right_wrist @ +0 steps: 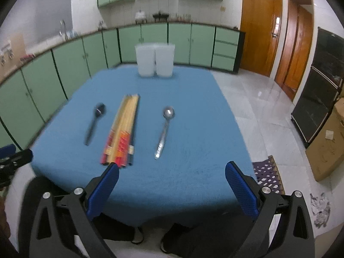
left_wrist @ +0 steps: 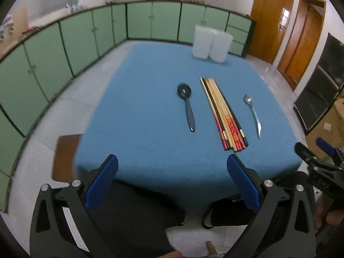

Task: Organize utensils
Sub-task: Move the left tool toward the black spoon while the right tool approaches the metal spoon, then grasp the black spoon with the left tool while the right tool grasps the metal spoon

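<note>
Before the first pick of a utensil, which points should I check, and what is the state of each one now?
1. Left gripper open and holding nothing: ok.
2. Right gripper open and holding nothing: ok.
3. Black spoon, chopsticks and metal spoon lie apart from each other on the blue tablecloth, each with free space beside it: ok.
4. Two white containers stand upright at the far edge: ok.
5. Containers empty inside: cannot tell, their insides are not in view.
6. Grippers already over a utensil: not ok, both are at the near table edge.
</note>
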`<state>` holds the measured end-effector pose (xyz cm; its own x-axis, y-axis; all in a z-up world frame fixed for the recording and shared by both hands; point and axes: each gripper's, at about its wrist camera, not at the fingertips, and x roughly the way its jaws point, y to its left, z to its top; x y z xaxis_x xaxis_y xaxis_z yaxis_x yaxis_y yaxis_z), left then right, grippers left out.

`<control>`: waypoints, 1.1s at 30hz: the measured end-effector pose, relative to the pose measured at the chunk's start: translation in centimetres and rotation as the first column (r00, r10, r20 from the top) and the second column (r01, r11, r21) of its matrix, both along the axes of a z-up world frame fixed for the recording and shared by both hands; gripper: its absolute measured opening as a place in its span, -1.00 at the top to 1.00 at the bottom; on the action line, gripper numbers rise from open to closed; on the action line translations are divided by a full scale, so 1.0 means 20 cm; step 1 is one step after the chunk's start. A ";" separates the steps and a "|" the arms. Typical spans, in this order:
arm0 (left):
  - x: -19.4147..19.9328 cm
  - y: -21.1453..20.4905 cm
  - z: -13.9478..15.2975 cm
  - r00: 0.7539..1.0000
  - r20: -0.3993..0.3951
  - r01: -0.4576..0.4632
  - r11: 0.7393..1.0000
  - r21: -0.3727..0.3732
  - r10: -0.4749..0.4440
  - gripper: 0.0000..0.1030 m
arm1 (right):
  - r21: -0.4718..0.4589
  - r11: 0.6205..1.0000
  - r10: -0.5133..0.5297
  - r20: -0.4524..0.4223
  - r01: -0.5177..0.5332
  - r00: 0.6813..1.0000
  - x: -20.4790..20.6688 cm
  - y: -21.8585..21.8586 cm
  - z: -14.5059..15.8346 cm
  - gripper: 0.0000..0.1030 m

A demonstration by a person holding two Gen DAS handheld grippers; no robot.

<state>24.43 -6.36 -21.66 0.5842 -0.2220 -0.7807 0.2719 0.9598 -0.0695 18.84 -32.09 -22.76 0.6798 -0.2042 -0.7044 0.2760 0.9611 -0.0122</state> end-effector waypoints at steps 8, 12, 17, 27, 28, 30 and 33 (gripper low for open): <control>0.30 -0.17 -0.30 0.995 -0.097 0.028 0.995 0.093 -0.019 -0.90 | 0.014 1.000 -0.008 -0.082 0.009 0.997 0.24 -0.08 -0.26 -0.77; 0.39 -0.20 -0.39 0.989 -0.143 0.032 0.996 0.087 -0.020 -0.90 | 0.046 0.999 -0.007 -0.102 0.012 0.995 0.29 -0.13 -0.33 -0.60; 0.44 -0.23 -0.41 0.997 -0.082 0.017 0.994 0.107 -0.008 -0.90 | 0.055 0.998 0.017 -0.089 -0.012 0.996 0.33 -0.16 -0.37 -0.49; 0.43 -0.29 -0.40 1.000 0.011 -0.017 0.996 0.084 0.016 -0.56 | 0.075 0.994 0.078 -0.025 -0.076 0.997 0.36 -0.17 -0.36 0.27; 0.42 -0.30 -0.39 1.000 0.020 -0.006 0.997 0.083 0.004 -0.34 | 0.076 0.994 0.082 -0.023 -0.080 0.996 0.37 -0.17 -0.36 0.38; 0.41 -0.33 -0.38 0.999 0.025 0.018 0.997 0.081 -0.020 -0.08 | 0.088 0.992 0.093 -0.023 -0.091 0.995 0.38 -0.17 -0.36 0.53; 0.43 -0.34 -0.36 0.999 0.007 0.039 0.999 0.033 -0.040 0.54 | 0.109 0.989 0.107 -0.025 -0.103 0.994 0.39 -0.17 -0.35 0.78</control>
